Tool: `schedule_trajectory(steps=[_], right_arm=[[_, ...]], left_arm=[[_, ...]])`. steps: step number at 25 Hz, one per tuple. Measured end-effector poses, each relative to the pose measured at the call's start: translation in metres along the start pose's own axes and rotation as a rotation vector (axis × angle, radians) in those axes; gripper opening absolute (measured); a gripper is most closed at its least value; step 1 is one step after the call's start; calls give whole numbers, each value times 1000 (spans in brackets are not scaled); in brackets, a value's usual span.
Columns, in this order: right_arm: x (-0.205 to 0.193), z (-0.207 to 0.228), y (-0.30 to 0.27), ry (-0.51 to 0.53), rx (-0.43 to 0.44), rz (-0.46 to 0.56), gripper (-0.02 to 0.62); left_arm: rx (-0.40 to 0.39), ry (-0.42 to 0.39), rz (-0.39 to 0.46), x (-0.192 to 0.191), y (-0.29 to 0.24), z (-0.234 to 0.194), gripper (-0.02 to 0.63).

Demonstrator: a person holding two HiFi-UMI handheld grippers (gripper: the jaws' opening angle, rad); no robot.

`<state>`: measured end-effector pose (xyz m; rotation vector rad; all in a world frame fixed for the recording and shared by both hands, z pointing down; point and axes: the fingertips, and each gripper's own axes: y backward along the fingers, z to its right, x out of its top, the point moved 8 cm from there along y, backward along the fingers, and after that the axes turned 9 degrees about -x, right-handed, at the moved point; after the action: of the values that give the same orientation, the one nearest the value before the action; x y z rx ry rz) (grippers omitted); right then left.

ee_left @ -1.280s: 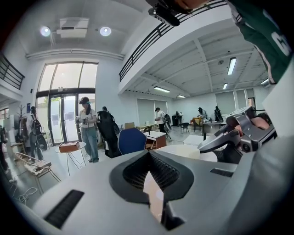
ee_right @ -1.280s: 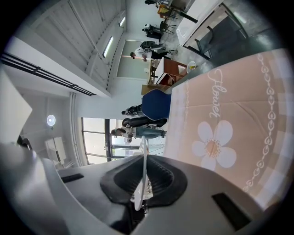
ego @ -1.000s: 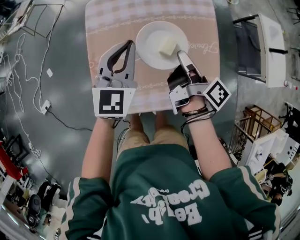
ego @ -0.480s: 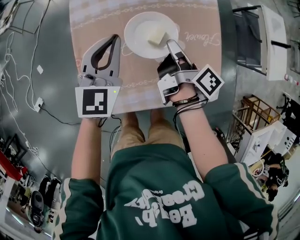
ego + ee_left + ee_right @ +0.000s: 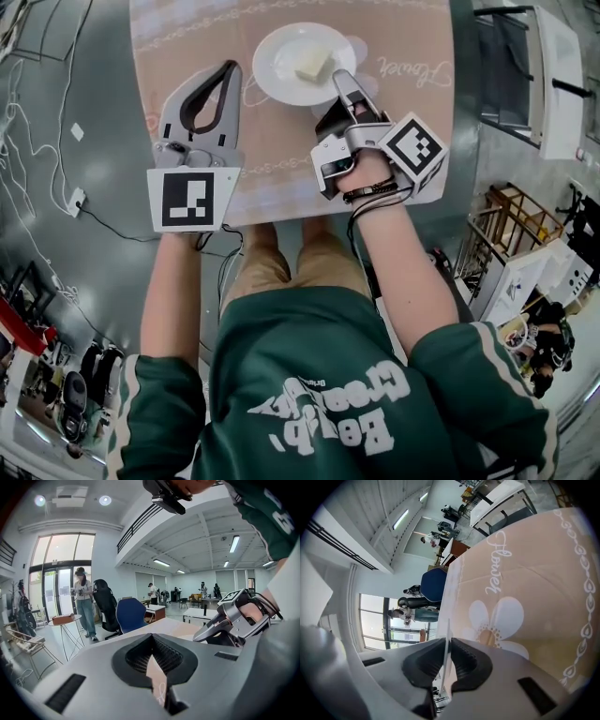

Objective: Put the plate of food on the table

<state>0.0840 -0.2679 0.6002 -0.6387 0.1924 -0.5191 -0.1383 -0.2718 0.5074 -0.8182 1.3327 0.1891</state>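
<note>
A white plate [image 5: 281, 56] with a pale block of food [image 5: 312, 66] lies on the tan patterned tablecloth [image 5: 281, 159] at the far middle of the table. My right gripper [image 5: 339, 80] reaches to the plate's near right rim. In the right gripper view the thin white rim [image 5: 448, 634] stands between the pads of the right gripper [image 5: 448, 651], which still touch it while the jaws are opening. My left gripper [image 5: 228, 70] rests over the cloth to the left of the plate, its tips together and nothing in it; the left gripper [image 5: 151, 637] shows the same from its own view.
A white cabinet [image 5: 544, 84] stands right of the table, with a wooden frame [image 5: 511, 234] nearer me. Cables [image 5: 56, 169] trail over the grey floor at the left. In the left gripper view, a blue chair [image 5: 131, 613] and a standing person [image 5: 84, 599] are beyond the table.
The plate and my right gripper have moved a little farther from me across the cloth. The left gripper has barely shifted.
</note>
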Motion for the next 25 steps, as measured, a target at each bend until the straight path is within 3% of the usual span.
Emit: schedule_trajectory(steps=[6,12,15,18,25], right_arm=[[-3,1,-2,4,-7,10,34],[-4,8,1,24,-71,19,34],[-2,6,3,55,-77,36,52],[-1,3,4,97,-79,36,113],[-1,3,2,141,-106,9,150]], left_arm=[[-1,-2,0,-1,1,2,9],[-3,-2,-2,-2,3,9,9],[-3,-1,0,-1,4,10,9],[1,1,3,-1,4,10,9],[-8,3,-5,-2,-4,11,9]])
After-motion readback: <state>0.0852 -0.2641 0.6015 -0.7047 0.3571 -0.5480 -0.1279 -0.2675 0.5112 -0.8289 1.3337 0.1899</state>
